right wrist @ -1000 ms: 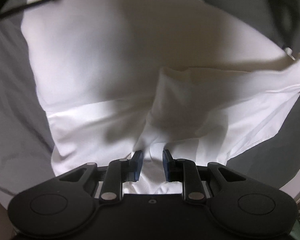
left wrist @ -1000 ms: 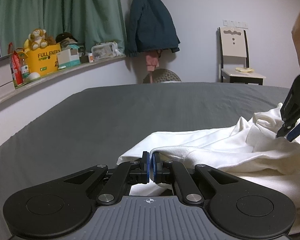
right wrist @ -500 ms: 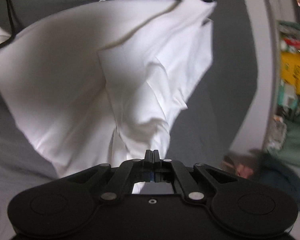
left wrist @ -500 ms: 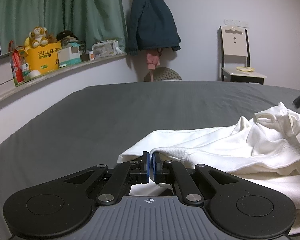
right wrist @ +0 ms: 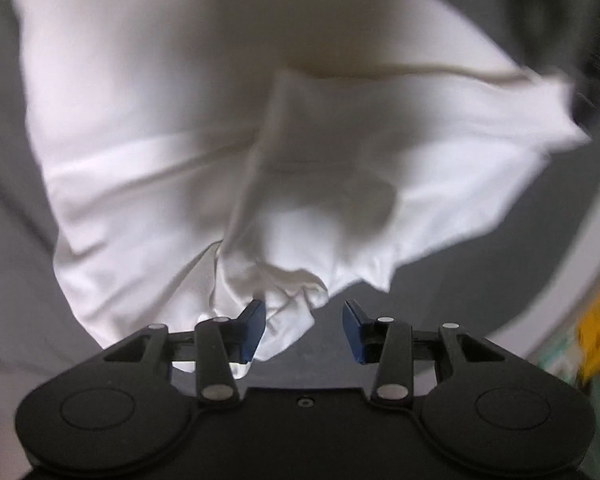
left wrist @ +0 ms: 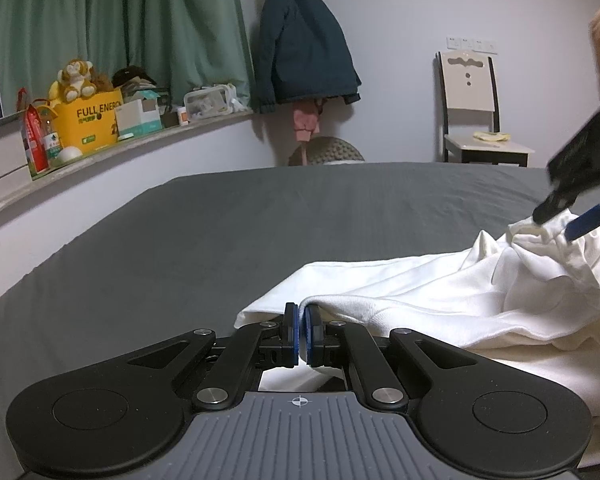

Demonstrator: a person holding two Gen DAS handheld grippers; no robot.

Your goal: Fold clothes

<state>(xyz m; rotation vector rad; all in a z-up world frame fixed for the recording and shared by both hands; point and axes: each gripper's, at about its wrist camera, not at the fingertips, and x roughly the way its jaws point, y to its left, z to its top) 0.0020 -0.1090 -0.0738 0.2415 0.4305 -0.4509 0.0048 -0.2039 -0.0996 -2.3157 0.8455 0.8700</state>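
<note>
My left gripper (left wrist: 302, 330) is pinched tight on the hem of the white garment (left wrist: 440, 296), which spreads toward 2 o'clock across the grey bed (left wrist: 220, 232). My right gripper (right wrist: 304, 326) gapes wide, empty, over a bunched fold at its 11 o'clock.

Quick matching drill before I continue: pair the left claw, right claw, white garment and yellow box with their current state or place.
1. left claw
2. right claw
3. white garment
4. yellow box

A. on the ledge by the green curtain
B. open, over a bunched part of the cloth
C. shut on a cloth edge
D. spread on the grey bed

Pairs: 1-C, 2-B, 3-D, 4-A
</note>
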